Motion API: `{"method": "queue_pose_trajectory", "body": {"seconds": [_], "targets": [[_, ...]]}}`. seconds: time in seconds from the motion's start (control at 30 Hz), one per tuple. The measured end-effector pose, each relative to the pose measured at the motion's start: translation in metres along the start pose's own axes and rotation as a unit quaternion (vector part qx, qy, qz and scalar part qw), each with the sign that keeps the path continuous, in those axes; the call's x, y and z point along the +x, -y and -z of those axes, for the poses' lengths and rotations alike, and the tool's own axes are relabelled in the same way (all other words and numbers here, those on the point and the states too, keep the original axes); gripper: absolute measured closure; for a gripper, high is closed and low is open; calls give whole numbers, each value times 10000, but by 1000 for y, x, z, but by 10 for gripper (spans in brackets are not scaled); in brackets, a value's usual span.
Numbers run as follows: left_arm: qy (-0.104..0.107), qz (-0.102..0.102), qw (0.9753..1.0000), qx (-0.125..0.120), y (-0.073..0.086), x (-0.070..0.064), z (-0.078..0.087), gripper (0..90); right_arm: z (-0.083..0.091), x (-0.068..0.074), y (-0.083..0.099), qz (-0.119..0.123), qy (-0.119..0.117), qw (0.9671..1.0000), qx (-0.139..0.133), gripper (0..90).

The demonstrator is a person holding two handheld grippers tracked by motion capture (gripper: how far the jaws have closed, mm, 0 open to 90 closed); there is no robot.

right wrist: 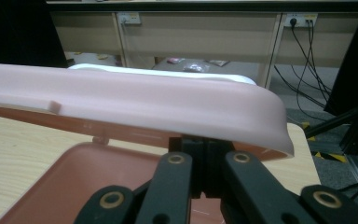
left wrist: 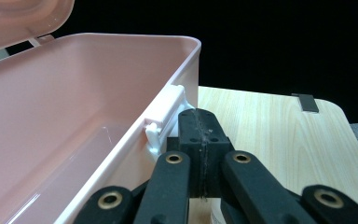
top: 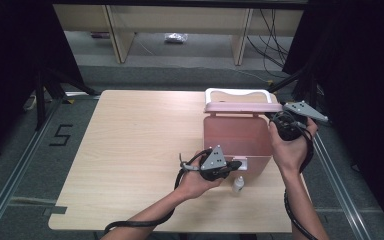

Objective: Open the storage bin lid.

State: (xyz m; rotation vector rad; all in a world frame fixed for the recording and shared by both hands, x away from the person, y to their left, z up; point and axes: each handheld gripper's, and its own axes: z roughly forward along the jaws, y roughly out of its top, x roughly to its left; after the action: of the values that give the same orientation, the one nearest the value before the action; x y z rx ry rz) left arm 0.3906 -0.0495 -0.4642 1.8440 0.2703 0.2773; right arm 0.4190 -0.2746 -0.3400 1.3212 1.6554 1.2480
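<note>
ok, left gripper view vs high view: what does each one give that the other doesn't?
Left gripper view: the left gripper's jaws pressed shut, tips beside the white latch. High view: a small white bottle by the box's front, and the right gripper at the right end of the raised lid. Both: the open pink box and the wooden table.

1. We see the pink box [top: 237, 136] filling the right part of the table [top: 130, 150], its lid [top: 242, 106] raised at the far side.
2. Our left gripper [top: 235, 164], jaws together, sits against the white latch [left wrist: 164, 116] on the near wall.
3. A small white bottle [top: 238, 185] stands just beside it, narrowing that gap.
4. Our right gripper [right wrist: 204, 156] sits under the lid's edge.
5. The table's left half lies open.
</note>
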Motion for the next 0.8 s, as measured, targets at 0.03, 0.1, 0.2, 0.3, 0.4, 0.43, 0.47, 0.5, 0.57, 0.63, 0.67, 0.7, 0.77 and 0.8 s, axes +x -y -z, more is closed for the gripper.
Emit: {"method": "queue_pose_trajectory", "body": {"seconds": [0.03, 0.1, 0.2, 0.3, 0.4, 0.43, 0.47, 0.5, 0.57, 0.63, 0.67, 0.7, 0.77, 0.8], "targets": [[0, -2, 10000, 3, 0, 0, 0, 896, 0, 0, 0, 0, 0, 10000, 0, 900], [1, 7, 10000, -3, 0, 0, 0, 896, -2, 0, 0, -61, 50, 10000, -2, 900], [1, 15, 10000, -2, 0, 0, 0, 896, -4, -1, 0, -23, 51, 10000, -25, 900], [1, 6, 10000, -2, 0, 0, 0, 896, -5, 0, -1, -78, 96, 9999, -1, 900], [0, 5, 10000, 0, 0, 0, 0, 896, -6, -1, -2, -53, 116, 9999, -36, 900], [0, 3, 10000, 1, 0, 0, 0, 896, -7, -1, -2, -30, 116, 9999, -58, 900], [0, 2, 10000, 0, 0, 0, 0, 896, -7, -1, -2, -30, 116, 9999, -58, 900], [-1, 5, 10000, -1, 0, 0, 0, 896, -7, 0, -2, -115, 144, 9998, -65, 900], [-2, 8, 10000, -2, 0, 0, 0, 896, -9, -1, -3, -33, 171, 9998, -113, 900], [0, 7, 10000, -3, 0, 0, 0, 896, -10, -2, -3, 6, 150, 9998, -131, 900], [0, 7, 10000, -2, 0, 0, 0, 896, -10, -2, -4, -26, 165, 9998, -133, 900], [1, 7, 10000, 0, 0, 0, 0, 896, -11, -1, -4, -35, 168, 9998, -126, 900], [2, 4, 10000, 1, 0, 0, 0, 896, -11, -1, -4, -64, 185, 9997, -125, 900], [2, 5, 10000, 3, 0, 0, 0, 896, -12, -1, -5, -44, 210, 9997, -128, 900]]}}
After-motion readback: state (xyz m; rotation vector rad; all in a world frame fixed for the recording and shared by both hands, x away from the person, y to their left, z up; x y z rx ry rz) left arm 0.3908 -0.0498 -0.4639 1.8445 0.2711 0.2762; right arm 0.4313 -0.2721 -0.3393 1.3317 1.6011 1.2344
